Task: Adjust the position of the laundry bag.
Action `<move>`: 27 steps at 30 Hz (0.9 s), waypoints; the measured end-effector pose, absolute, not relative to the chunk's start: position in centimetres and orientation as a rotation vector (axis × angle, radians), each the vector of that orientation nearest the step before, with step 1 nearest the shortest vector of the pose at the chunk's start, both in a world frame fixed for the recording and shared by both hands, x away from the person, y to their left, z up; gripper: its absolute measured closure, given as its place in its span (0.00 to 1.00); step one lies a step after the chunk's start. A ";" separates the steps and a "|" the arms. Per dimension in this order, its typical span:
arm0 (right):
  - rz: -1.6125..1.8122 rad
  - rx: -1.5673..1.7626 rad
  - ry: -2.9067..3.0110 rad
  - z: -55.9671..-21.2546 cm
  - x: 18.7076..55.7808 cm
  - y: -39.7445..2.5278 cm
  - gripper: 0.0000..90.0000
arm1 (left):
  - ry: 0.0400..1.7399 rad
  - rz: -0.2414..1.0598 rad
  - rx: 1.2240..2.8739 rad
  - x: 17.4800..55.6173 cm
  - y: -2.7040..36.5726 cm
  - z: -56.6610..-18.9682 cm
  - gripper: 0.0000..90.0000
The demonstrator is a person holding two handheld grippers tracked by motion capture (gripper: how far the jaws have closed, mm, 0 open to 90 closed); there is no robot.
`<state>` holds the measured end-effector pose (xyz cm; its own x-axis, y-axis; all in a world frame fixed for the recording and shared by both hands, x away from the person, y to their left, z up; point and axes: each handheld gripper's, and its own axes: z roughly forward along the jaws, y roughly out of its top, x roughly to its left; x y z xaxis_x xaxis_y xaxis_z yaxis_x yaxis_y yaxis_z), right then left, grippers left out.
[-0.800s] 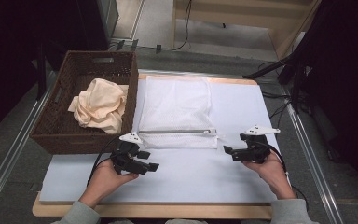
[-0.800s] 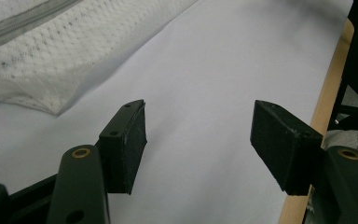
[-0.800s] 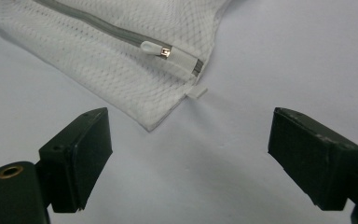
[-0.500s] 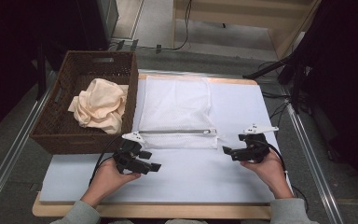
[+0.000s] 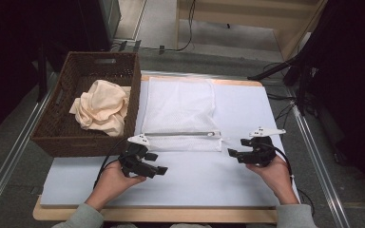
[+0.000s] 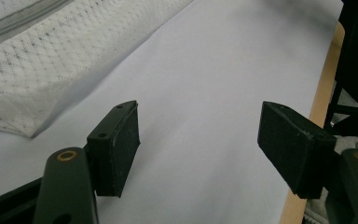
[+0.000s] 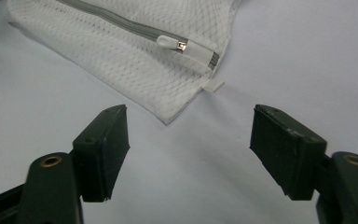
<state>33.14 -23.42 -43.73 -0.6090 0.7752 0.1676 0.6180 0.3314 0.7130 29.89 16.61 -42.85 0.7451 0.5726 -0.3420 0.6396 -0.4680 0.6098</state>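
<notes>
A white mesh laundry bag (image 5: pixel 180 111) lies flat on the white table top (image 5: pixel 247 109), its grey zipper (image 5: pixel 180 134) running along the near edge. The zipper pull (image 7: pixel 170 42) sits near the bag's right corner. My left gripper (image 5: pixel 159 170) rests just in front of the bag's near left corner, open with nothing between its jaws. The bag's mesh corner (image 6: pixel 32 79) lies ahead and to the left of my left gripper (image 6: pixel 198 140). My right gripper (image 5: pixel 232 153) hovers just right of the bag's near right corner, open and empty. That corner (image 7: pixel 168 105) lies ahead of my right gripper (image 7: pixel 189 144).
A dark wicker basket (image 5: pixel 52 137) stands at the left of the table, holding a crumpled peach cloth (image 5: pixel 102 107). Wooden table edge (image 6: pixel 324 93) runs along the front. Cables (image 5: pixel 285 111) and dark stands lie off the right side.
Both grippers have shifted only slightly; the right one edged a little left toward the bag's corner. The bag has not moved.
</notes>
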 end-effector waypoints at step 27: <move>1.122 1.361 2.380 -43.7 32.2 -23.9 0.37 | 0.917 -0.096 2.209 30.7 15.5 -42.8 0.40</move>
<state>32.25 -23.85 -43.67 -0.5653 0.7998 0.2019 0.6649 0.2969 0.6854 30.72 15.52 -42.84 0.7428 0.5855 -0.3246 0.6400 -0.4788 0.6010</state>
